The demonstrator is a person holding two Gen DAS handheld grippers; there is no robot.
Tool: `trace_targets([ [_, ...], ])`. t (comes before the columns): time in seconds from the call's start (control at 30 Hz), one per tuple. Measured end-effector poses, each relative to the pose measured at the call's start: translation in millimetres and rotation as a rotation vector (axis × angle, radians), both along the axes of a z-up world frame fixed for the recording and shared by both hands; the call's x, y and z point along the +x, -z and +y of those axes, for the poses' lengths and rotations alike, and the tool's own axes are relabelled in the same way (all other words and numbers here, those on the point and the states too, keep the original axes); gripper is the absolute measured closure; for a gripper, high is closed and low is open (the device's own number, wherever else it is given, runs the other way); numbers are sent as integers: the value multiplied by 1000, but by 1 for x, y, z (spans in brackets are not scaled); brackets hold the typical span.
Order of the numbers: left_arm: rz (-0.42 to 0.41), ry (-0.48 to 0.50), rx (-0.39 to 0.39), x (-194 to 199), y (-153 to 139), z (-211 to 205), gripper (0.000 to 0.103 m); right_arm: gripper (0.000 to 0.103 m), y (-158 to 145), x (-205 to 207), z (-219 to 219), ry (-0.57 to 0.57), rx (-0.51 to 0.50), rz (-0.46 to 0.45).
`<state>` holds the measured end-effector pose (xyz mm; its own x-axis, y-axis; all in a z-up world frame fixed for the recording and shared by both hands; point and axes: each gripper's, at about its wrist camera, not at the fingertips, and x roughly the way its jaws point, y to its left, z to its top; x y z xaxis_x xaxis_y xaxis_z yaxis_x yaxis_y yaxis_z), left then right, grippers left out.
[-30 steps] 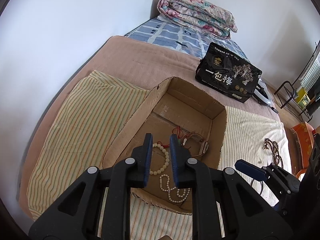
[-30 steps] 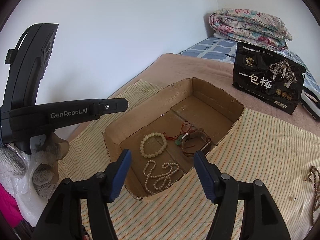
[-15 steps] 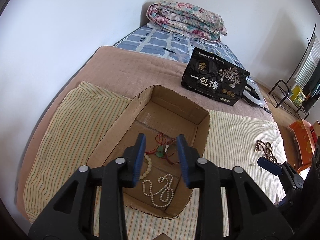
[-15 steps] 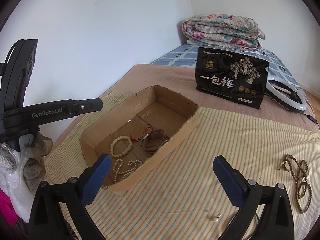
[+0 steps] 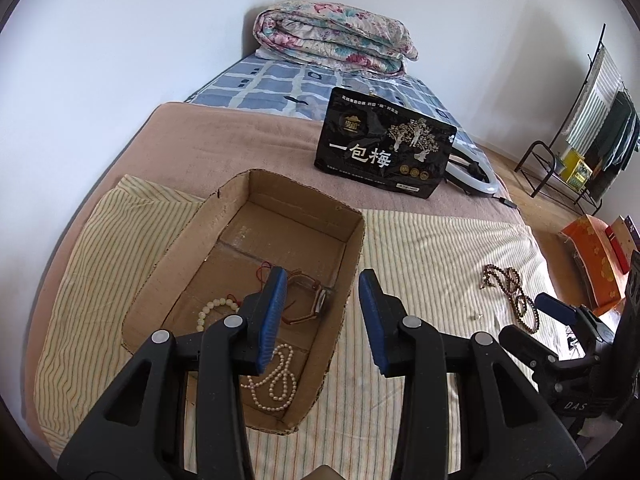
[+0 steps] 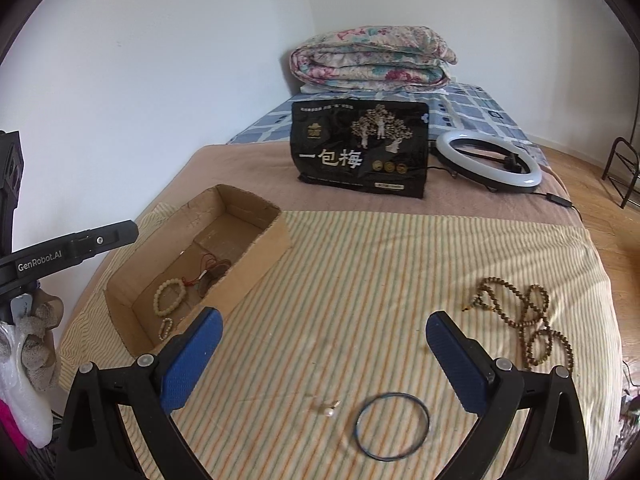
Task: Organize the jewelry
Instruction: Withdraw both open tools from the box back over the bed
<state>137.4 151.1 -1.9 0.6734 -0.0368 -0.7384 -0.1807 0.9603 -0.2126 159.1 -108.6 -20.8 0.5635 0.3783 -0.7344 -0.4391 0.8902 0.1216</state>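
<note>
Wall edge: the striped cloth [image 6: 360, 264] runs close to the white wall on the left; only a narrow strip of brown blanket [image 6: 240, 168] shows between them.
Cardboard box [image 6: 256, 256]: open-topped, at the left of the cloth; its long right wall borders the wide bare middle of the cloth.
Box contents: a pale bead bracelet [image 5: 212, 310] on the left; a red-corded piece and a brown strap [image 5: 308, 296] further back; a white pearl strand [image 5: 276, 380] at the near end (all lie loose on the box floor).
Left gripper [image 5: 322, 320]: jaws partly apart, nothing between the pads; it hangs over the box's near right corner; its jaws opened within the last second and then stopped.
Open middle: bare striped cloth from the box wall to the right-hand beads; far edge bounded by the black pouch [image 6: 360, 152] and a ring light [image 6: 488, 160].
Right gripper [image 6: 324, 352]: spread wide, empty, over the near cloth; its jaws widened within the last second.
Near edge: a small pearl pendant [image 6: 329, 411] and a thin dark bangle [image 6: 392, 426] lie just apart, between the right fingers.
Right side: a long brown bead string [image 6: 528, 320], coiled near the cloth's right edge; well apart from the box.
</note>
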Motion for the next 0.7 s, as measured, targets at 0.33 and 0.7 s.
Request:
trace_targets([
  [0.33,19,106,0,7,7,-42,65,0,-6,7,-60,142,31,-28],
  [0.7,82,264,14,14,29,-100,65,0,-5,22,-134,300,20,-43],
])
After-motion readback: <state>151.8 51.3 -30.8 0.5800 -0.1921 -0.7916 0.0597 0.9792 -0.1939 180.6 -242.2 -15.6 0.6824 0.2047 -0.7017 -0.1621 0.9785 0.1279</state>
